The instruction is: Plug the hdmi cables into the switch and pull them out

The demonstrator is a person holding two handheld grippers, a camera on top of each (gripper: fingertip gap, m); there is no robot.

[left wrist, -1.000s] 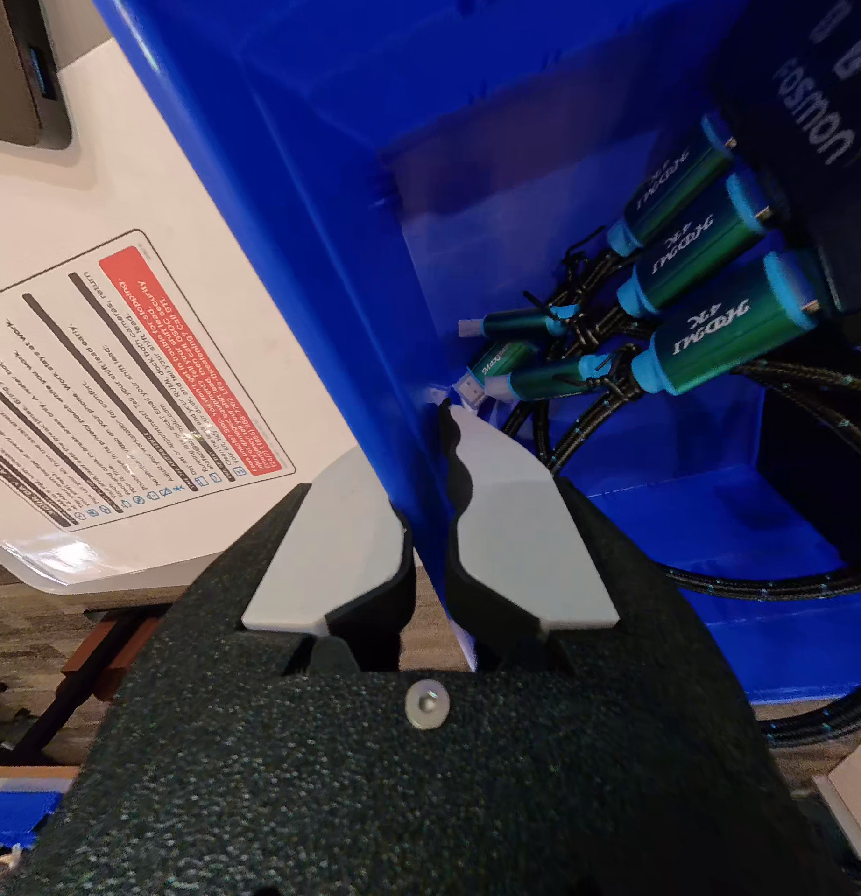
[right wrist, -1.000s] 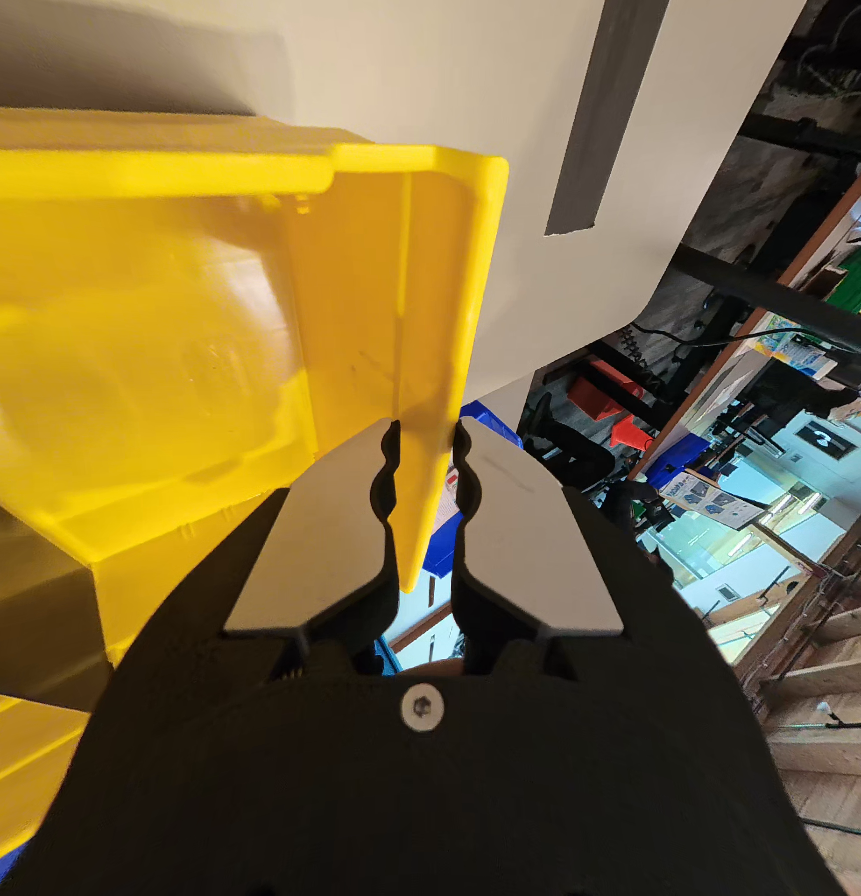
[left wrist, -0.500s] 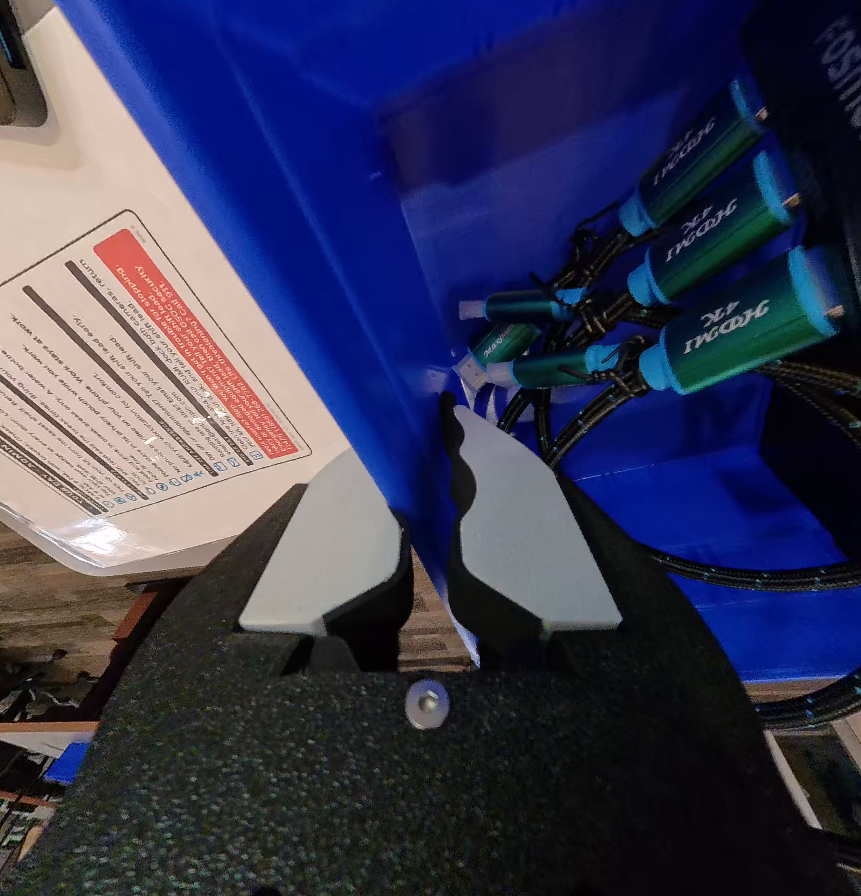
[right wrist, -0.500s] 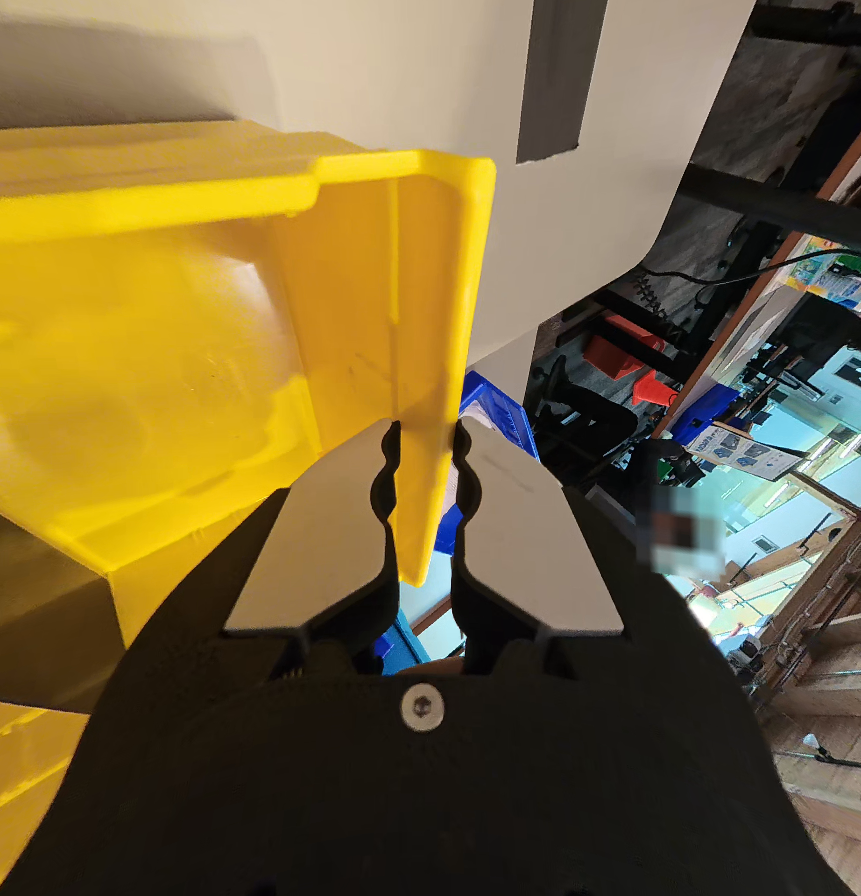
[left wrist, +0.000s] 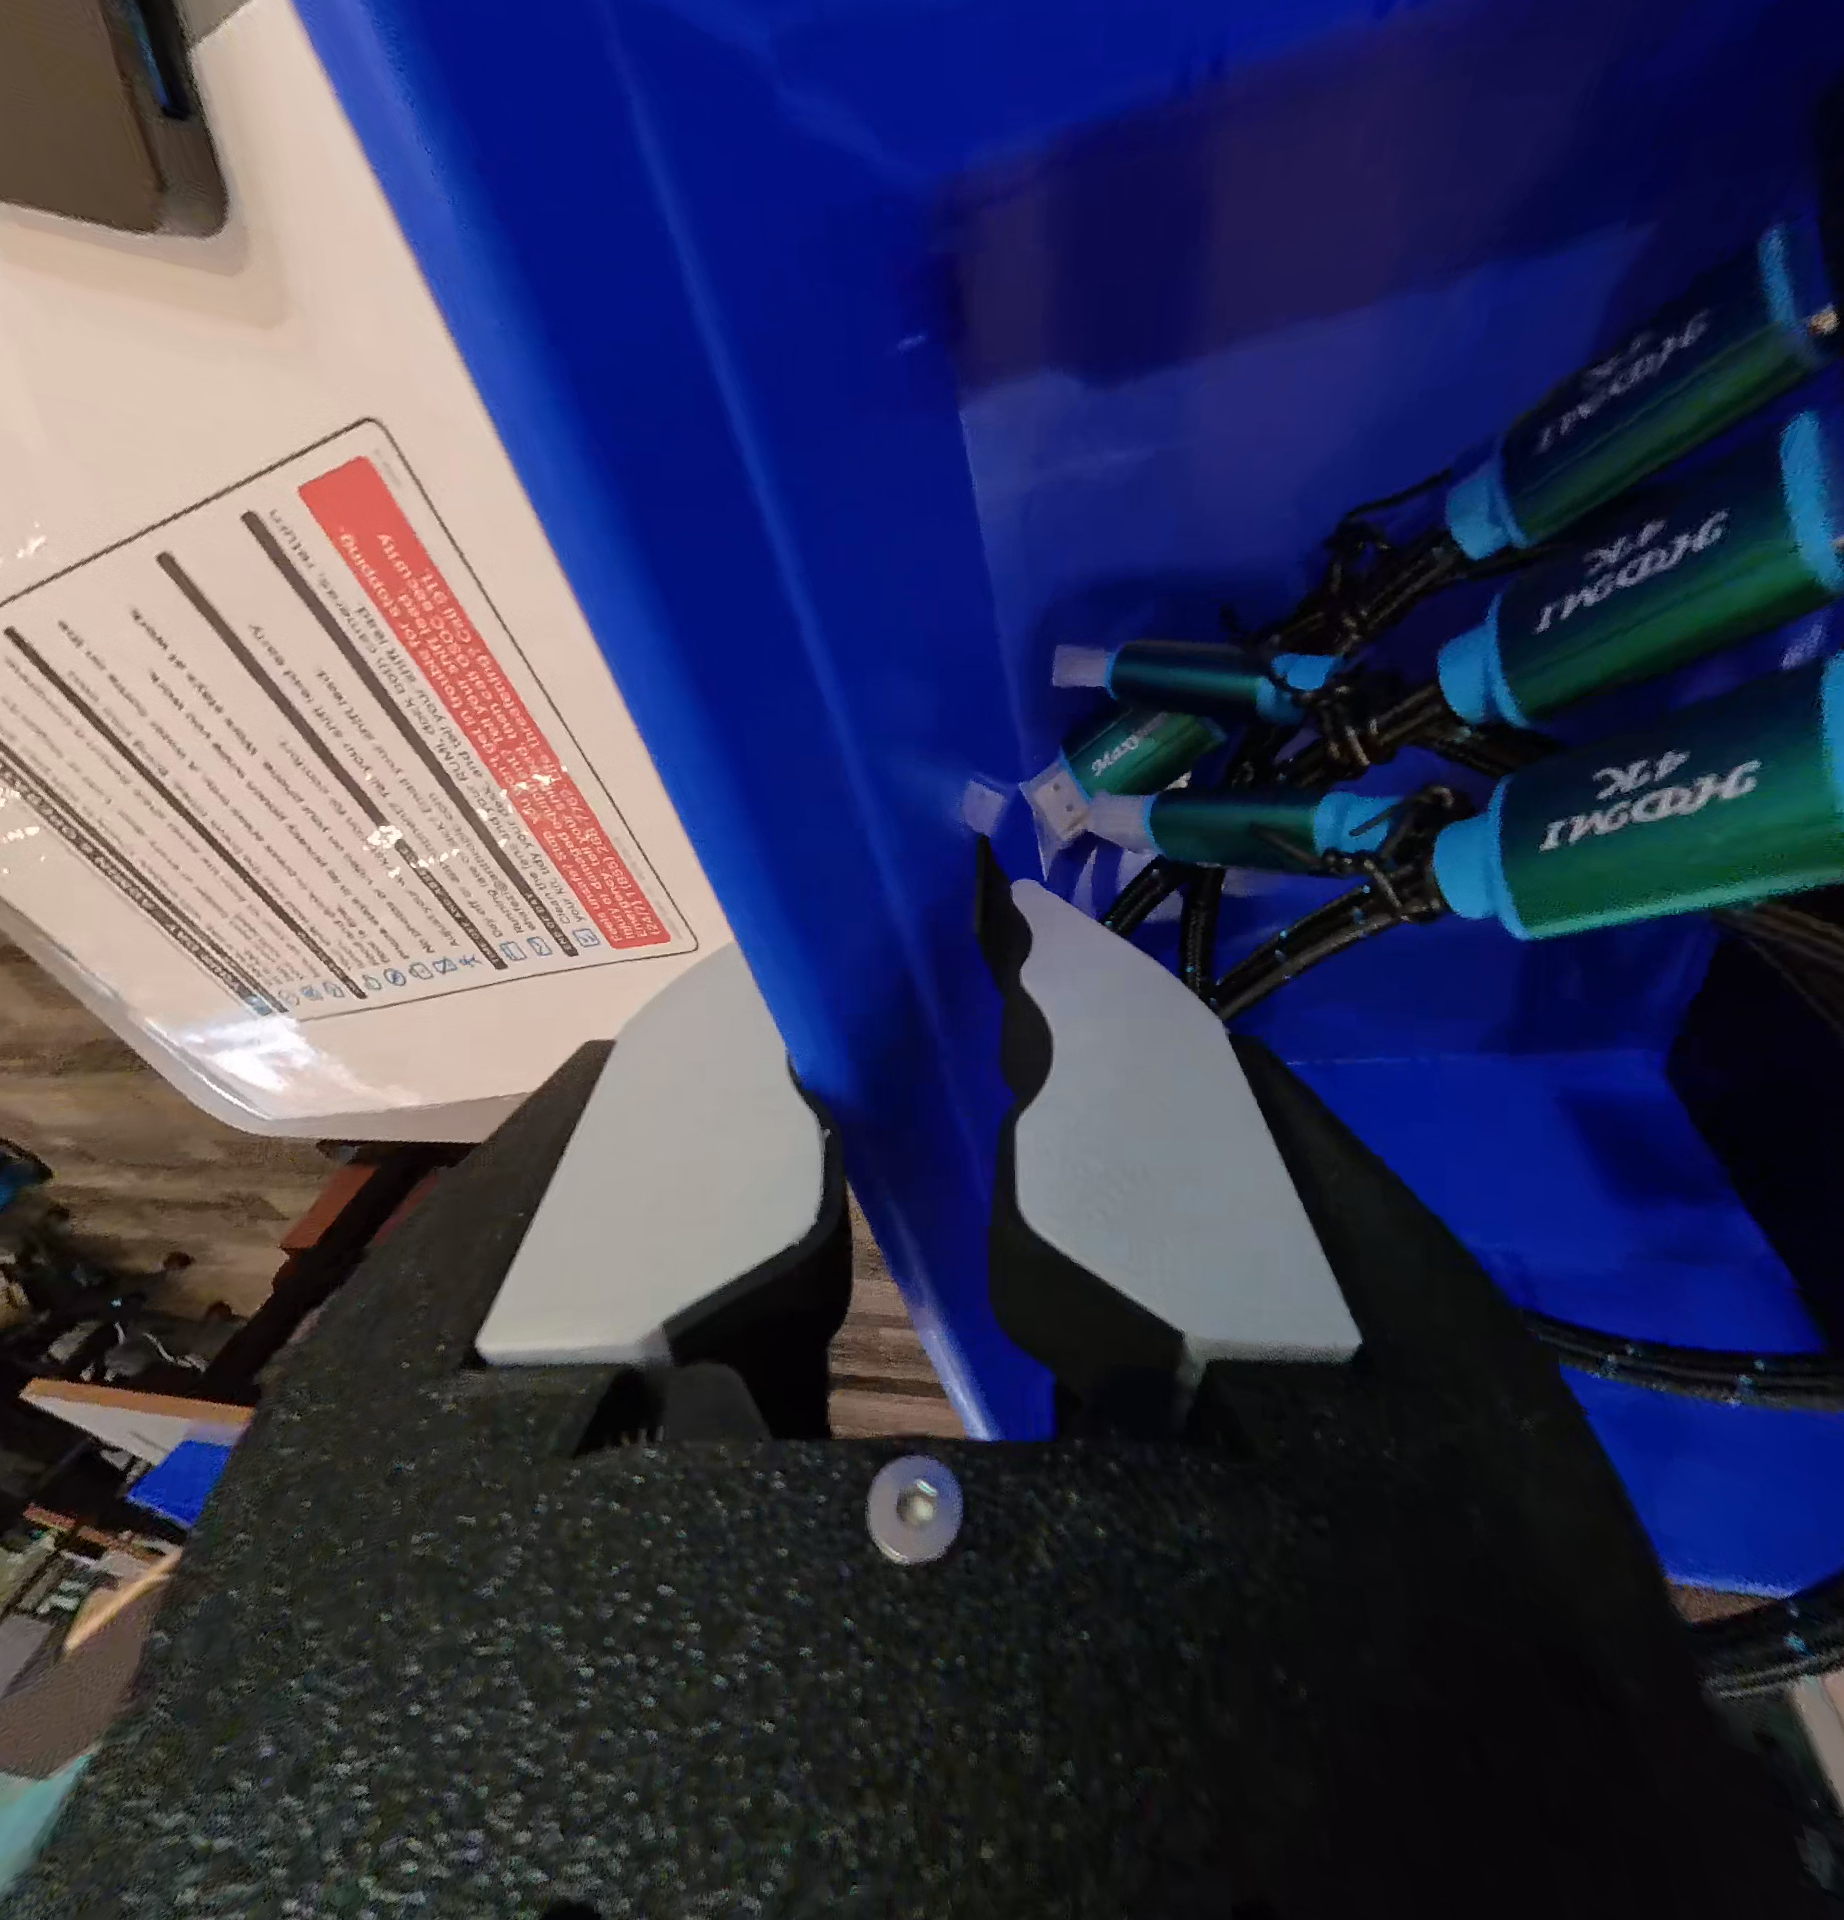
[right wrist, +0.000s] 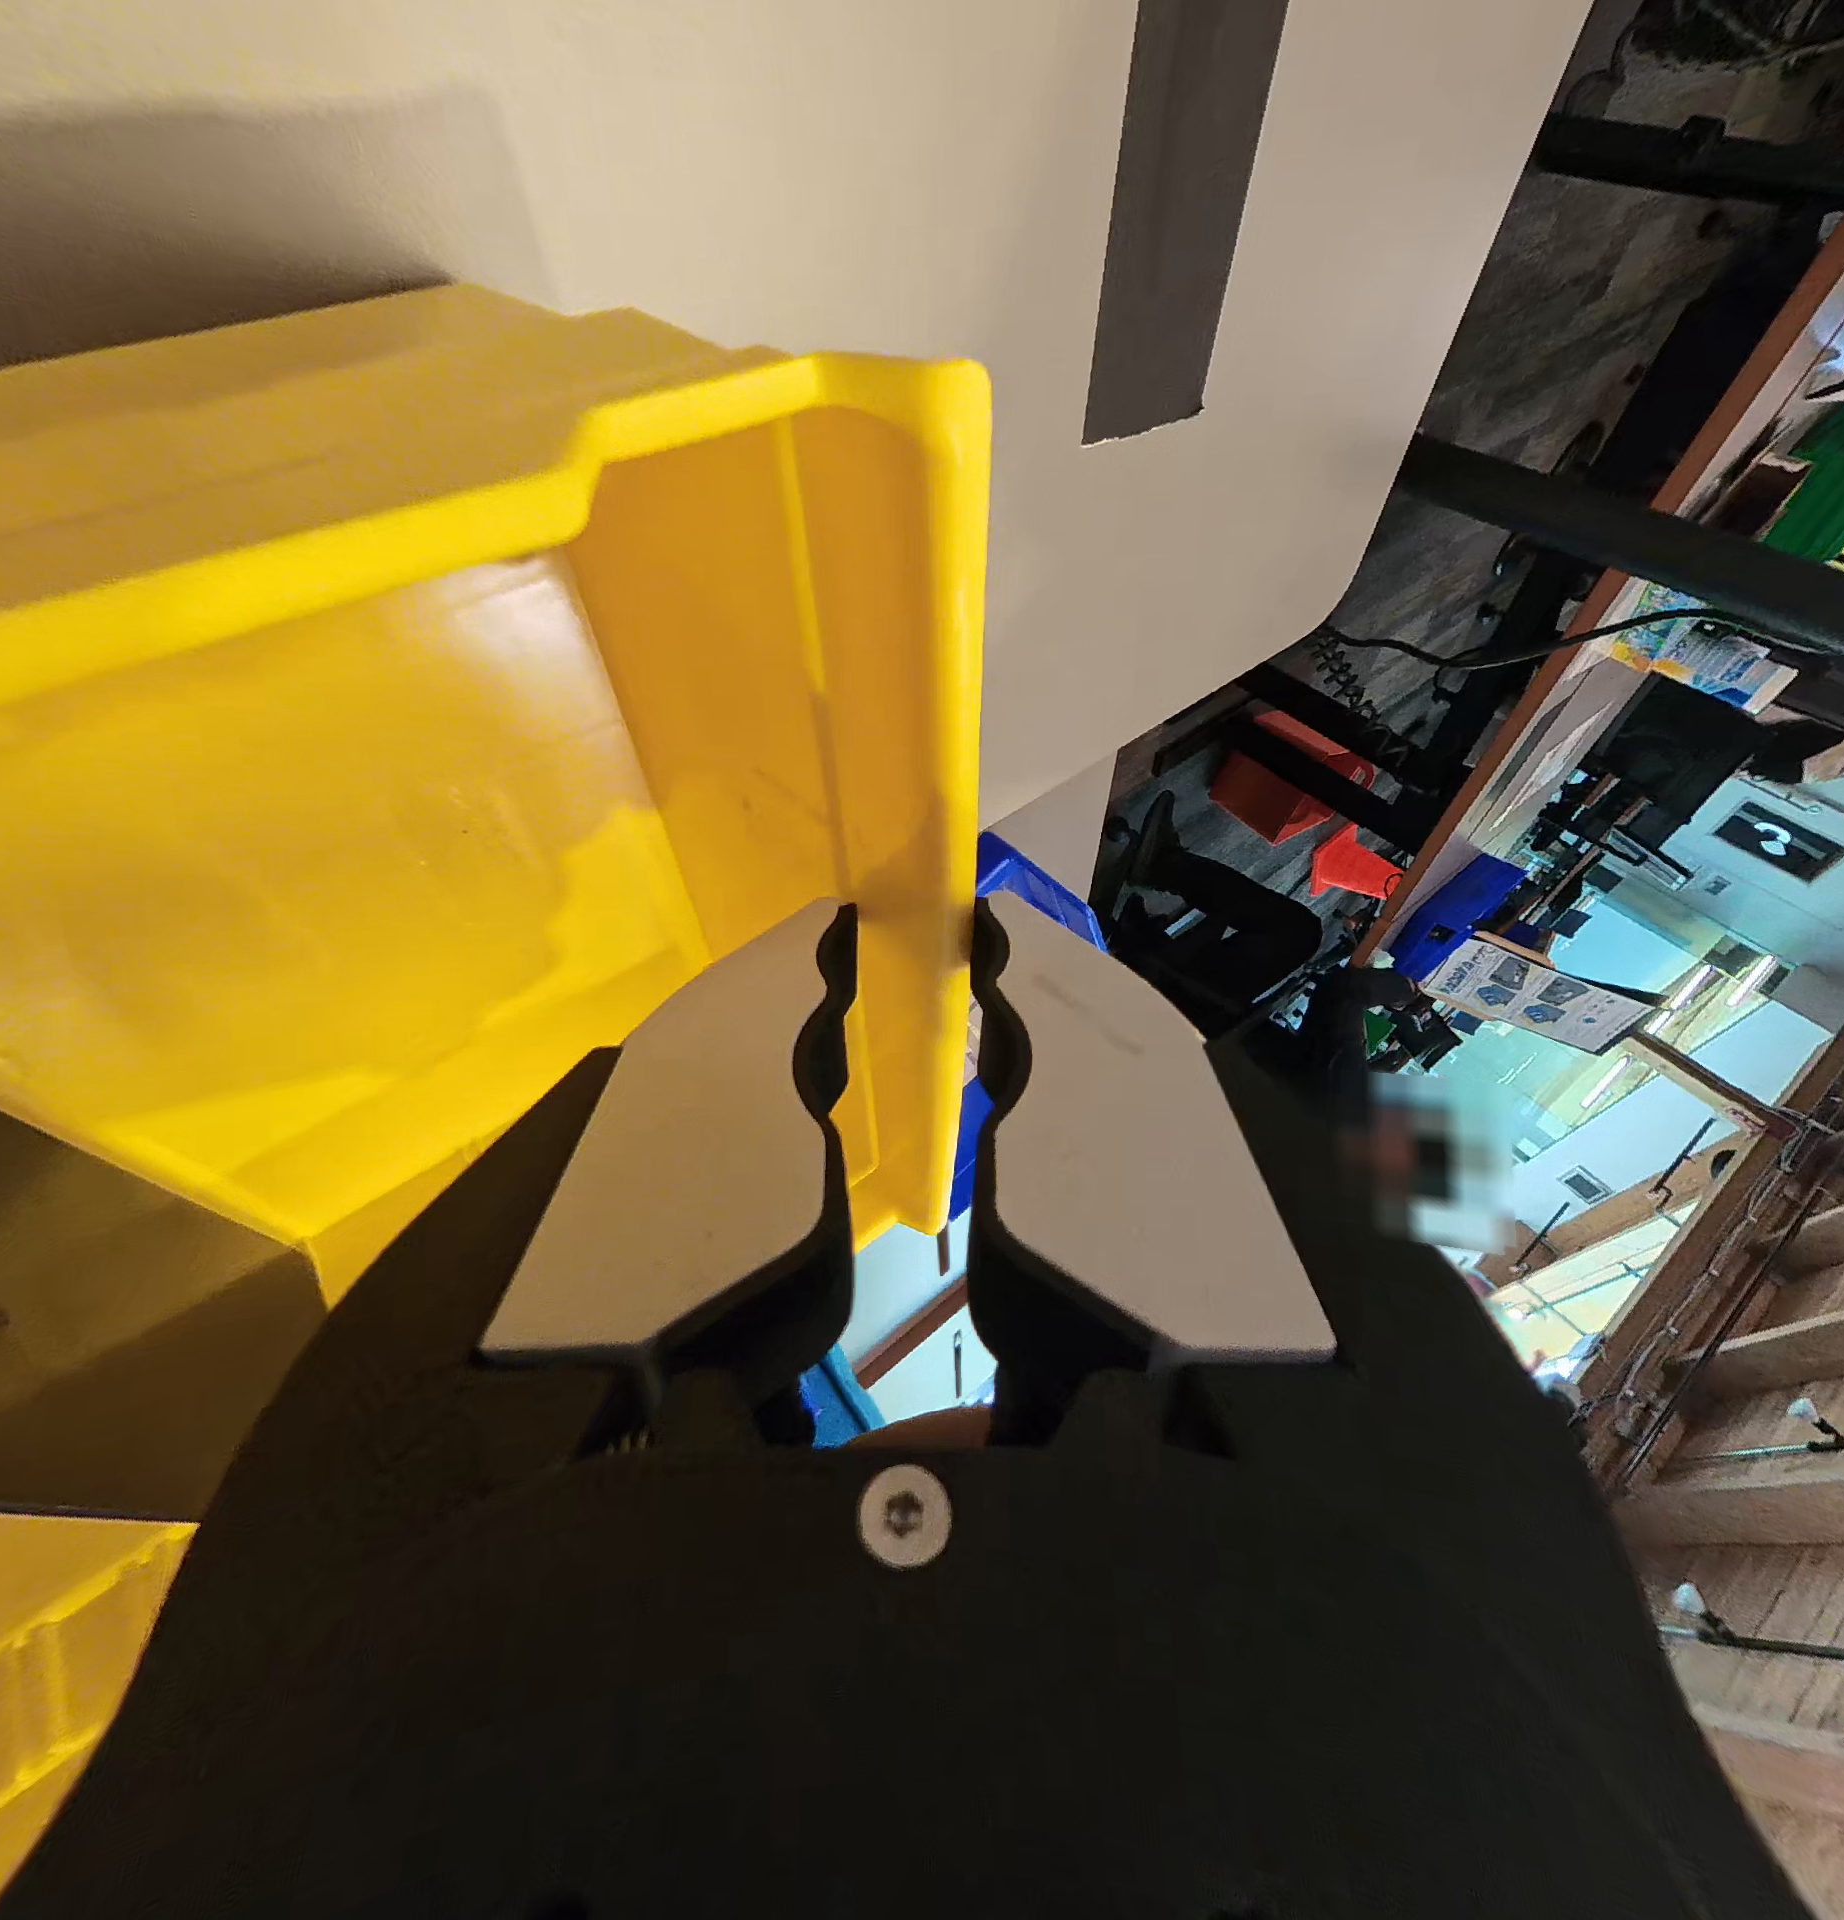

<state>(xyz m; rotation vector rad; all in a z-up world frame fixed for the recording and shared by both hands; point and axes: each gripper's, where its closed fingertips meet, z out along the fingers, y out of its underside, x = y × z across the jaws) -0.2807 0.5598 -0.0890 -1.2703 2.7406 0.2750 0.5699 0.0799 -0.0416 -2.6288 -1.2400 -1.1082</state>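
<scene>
Left wrist view: the left gripper is straddling the blue bin wall with fingers a little parted; whether they press is unclear. Green-plugged cables are lying just right of them.

Right wrist view: the right gripper is pinching the yellow bin wall, narrowly open, pads pressing both faces.

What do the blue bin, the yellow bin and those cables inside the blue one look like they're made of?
Blue bin: likely moulded plastic, smooth with a soft sheen. Yellow bin: the same kind, glossy, with a moulded rim. Cables: black braided sleeving flecked with blue; their plugs look like metallic green shells with lighter blue collars.
</scene>
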